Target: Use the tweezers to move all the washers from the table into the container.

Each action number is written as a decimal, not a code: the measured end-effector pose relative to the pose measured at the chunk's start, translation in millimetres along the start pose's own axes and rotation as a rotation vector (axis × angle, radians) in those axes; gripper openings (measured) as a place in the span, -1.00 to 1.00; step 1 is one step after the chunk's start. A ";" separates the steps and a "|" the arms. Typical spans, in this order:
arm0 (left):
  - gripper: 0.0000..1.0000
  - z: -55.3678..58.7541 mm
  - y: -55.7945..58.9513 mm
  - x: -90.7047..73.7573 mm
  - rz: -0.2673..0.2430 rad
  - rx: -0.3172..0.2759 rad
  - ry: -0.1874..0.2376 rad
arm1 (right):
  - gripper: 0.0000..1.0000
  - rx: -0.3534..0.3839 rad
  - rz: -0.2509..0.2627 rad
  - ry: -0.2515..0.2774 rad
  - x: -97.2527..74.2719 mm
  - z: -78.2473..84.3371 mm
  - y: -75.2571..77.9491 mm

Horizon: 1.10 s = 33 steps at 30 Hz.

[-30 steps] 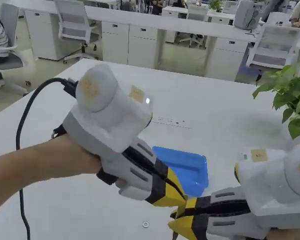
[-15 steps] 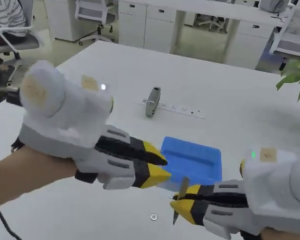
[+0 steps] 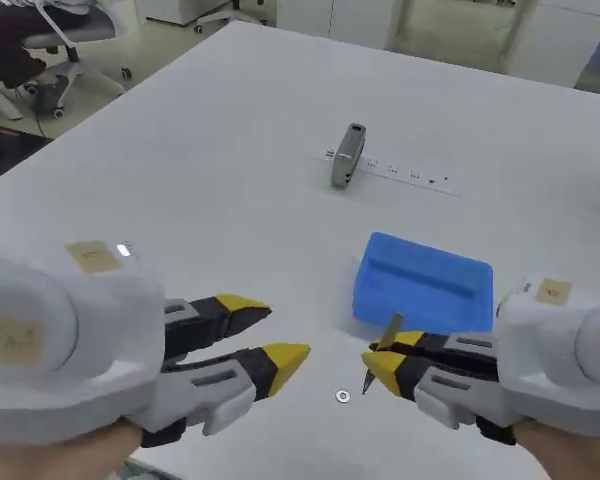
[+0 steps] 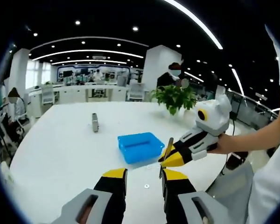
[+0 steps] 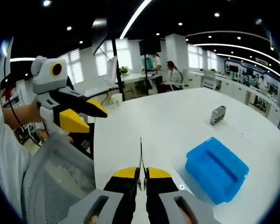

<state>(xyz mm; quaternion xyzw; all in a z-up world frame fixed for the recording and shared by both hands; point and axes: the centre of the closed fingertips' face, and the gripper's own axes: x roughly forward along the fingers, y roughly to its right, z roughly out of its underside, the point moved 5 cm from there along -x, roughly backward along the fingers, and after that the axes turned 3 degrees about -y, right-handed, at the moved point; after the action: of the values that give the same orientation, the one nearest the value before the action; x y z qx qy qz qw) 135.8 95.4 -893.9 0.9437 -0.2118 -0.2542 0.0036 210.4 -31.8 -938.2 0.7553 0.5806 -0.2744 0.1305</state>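
Head view: one washer lies flat on the white worktop, just below and ahead of the right gripper, in the gap between the two grippers. The blue container sits just beyond the right fingers, near the washer.

Right fingers are pressed together on the tweezers, gripped around mid-length, with the point angled down at the worktop and not on the washer yet. In the right gripper view the tweezers run straight out as one thin blade, so I can't tell if their tips are apart. The washer is low and to the right of them.

Left gripper: fingers apart, nothing in them, hovering to the left of the washer and pointing toward the right gripper. In the left gripper view the washer sits on the line between its own fingertips.

Handling, my read: the washer is tiny, thin, rigid metal with almost no weight. It looks slick and lies flush, so there's no edge to grab from above. Best hold is one tweezer tip through the hole and the other outside the rim. Squeeze lightly or it may flick away.

Pose: both grippers are low and roughly level. The right one likely needs to pitch down.
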 end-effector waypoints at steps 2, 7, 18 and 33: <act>-0.28 6.7 -3.8 0.9 -0.046 0.037 -0.018 | -0.95 0.009 0.014 0.009 3.5 2.4 3.3; -0.23 27.9 -6.8 10.2 -0.049 0.034 -0.064 | -0.94 0.018 0.041 0.013 12.8 8.9 7.3; 0.22 42.9 -16.7 17.4 -0.207 0.125 -0.055 | -0.94 0.038 0.064 0.030 35.7 20.5 13.0; 0.72 61.8 -16.6 27.9 -0.257 0.182 -0.181 | -0.93 0.084 0.074 0.015 43.1 31.2 17.3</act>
<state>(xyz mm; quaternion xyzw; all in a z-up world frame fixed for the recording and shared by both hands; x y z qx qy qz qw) 134.5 105.6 -963.1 0.9327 -0.1109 -0.3161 -0.1334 226.2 -18.2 -990.2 0.7832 0.5411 -0.2880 0.1044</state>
